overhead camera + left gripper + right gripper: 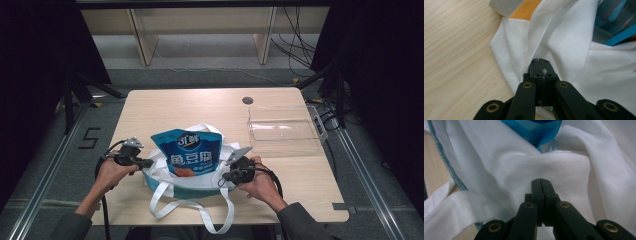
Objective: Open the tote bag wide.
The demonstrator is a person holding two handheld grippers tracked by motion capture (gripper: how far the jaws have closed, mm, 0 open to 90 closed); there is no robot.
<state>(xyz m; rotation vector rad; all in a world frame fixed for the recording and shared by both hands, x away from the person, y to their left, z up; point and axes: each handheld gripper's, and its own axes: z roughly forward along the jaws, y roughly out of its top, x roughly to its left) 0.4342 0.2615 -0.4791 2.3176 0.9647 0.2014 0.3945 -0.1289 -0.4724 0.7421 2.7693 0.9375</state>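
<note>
Both grippers' jaws pinch the white bag point(200, 182).

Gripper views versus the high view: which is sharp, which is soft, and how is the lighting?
High view: dark around the edges, table evenly lit, clear tray faintly glinting, blue snack pouch print readable. Left gripper view: white bag weave crisp near the left tool, pouch corner blurred. Right gripper view: dimmer, bluish cast, soft shadows in fabric folds around the right tool.
</note>
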